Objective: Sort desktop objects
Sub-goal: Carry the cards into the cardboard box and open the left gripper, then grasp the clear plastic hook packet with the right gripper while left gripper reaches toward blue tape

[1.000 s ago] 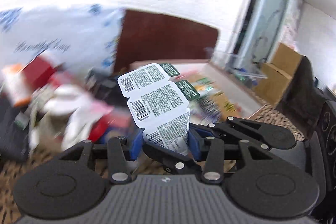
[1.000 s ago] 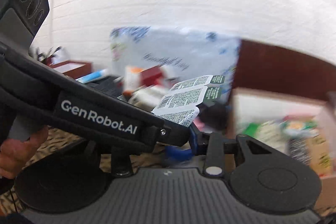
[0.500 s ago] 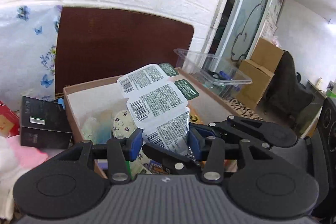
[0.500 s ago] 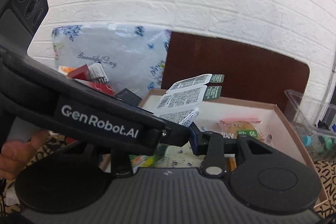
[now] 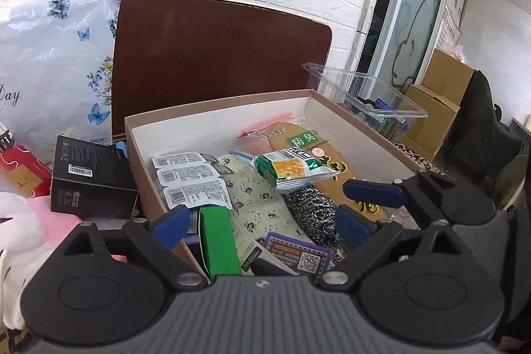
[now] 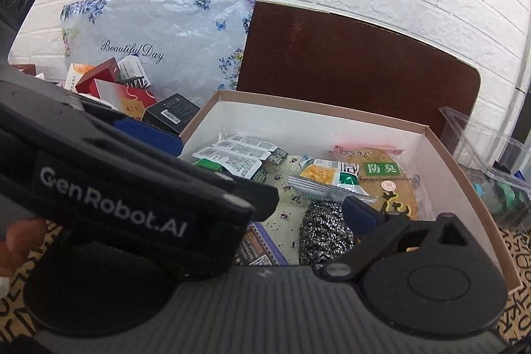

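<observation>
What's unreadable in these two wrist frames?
- Right claw: its left finger is hidden by the left device body in the right wrist view.
- Clear bin: contents too small in both views.
- Barcode sachets: print too small.
- Box: near wall behind claw bodies.

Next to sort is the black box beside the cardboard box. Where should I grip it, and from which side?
Probably grip the black box across its narrow width near the top edge, coming from above. It lies tilted against the cardboard box, so the open side looks easiest to reach.
</observation>
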Demonstrator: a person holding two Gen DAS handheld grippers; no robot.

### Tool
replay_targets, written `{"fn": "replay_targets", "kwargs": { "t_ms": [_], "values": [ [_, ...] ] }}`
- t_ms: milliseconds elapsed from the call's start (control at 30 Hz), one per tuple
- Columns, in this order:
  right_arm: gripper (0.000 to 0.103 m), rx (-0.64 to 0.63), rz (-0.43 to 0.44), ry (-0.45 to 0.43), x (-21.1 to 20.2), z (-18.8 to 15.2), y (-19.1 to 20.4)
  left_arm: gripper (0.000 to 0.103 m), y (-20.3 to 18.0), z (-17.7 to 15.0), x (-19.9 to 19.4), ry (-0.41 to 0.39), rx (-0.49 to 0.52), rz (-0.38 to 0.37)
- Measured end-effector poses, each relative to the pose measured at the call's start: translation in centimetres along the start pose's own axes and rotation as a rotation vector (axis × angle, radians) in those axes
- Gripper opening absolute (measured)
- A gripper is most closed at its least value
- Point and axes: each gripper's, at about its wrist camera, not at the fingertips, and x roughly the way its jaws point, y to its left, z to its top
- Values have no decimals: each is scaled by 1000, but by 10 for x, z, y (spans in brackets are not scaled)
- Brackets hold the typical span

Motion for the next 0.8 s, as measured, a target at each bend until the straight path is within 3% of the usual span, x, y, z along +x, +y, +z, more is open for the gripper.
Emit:
{"fn": "replay_targets", "kwargs": {
  "t_ms": [400, 633, 800],
  "values": [
    [98, 20, -29, -57, -50, 8, 19, 97, -9, -9, -43, -42, -34, 4],
    [98, 34, 16, -105, -77, 9, 45, 97, -7, -28, -85, -75, -71, 52],
    [98, 23, 95, -121, -93, 5, 77, 97, 4, -54, -119, -97, -109, 90]
  ]
}}
